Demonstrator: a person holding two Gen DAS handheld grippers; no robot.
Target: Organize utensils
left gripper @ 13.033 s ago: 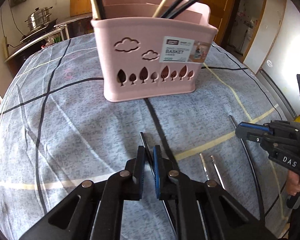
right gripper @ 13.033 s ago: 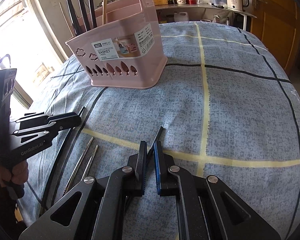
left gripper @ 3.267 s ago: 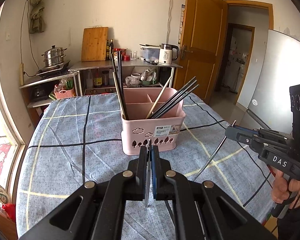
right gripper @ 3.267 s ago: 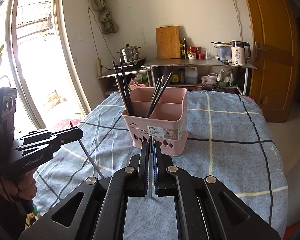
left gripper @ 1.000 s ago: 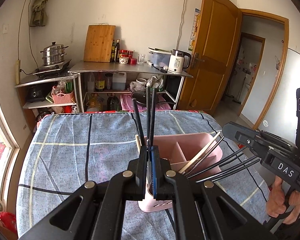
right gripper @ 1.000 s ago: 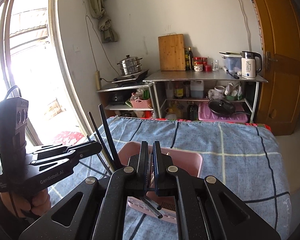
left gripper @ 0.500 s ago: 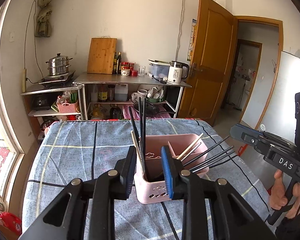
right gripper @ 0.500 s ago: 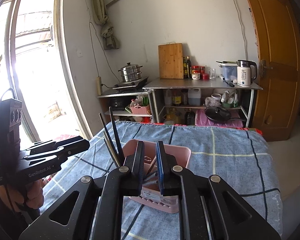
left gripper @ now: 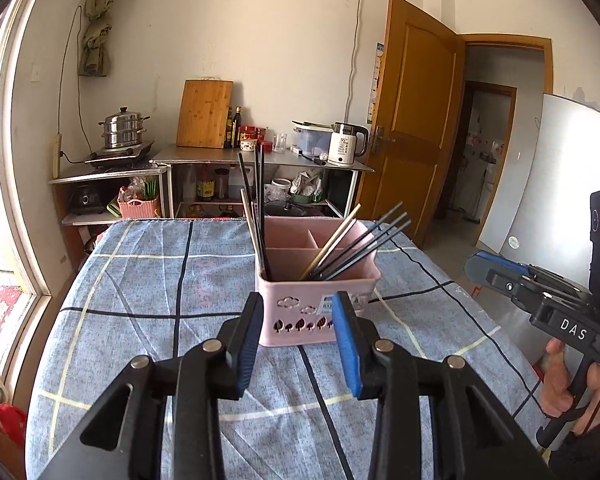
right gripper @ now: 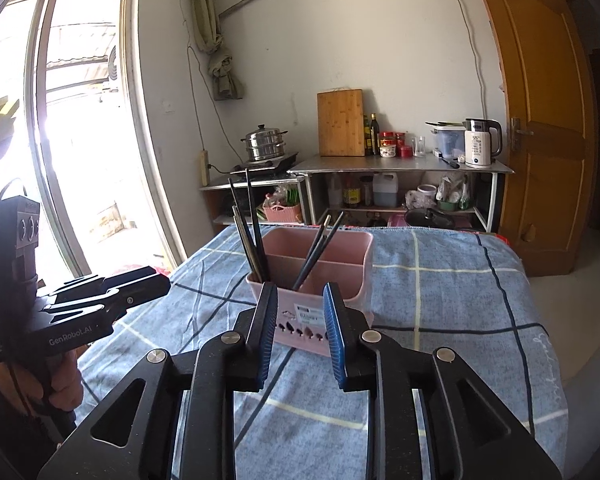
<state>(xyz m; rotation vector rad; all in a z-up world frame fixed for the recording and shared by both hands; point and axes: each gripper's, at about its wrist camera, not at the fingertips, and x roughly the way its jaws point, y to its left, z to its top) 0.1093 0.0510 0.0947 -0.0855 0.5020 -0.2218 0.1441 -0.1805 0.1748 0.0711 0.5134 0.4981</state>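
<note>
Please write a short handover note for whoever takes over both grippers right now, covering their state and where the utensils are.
Left gripper: open, empty, held back from the pink basket.
Right gripper: open, empty, also facing the basket from the near side.
Chopsticks: one bundle of dark chopsticks stands at the basket's left end; more dark ones and a pale chopstick lean to the right in the front compartment.
Done: every utensil in view is in the basket, which stands on the blue checked tablecloth.
Left: no loose utensil shows on the cloth; check the near table edge hidden behind the grippers before stopping.
</note>
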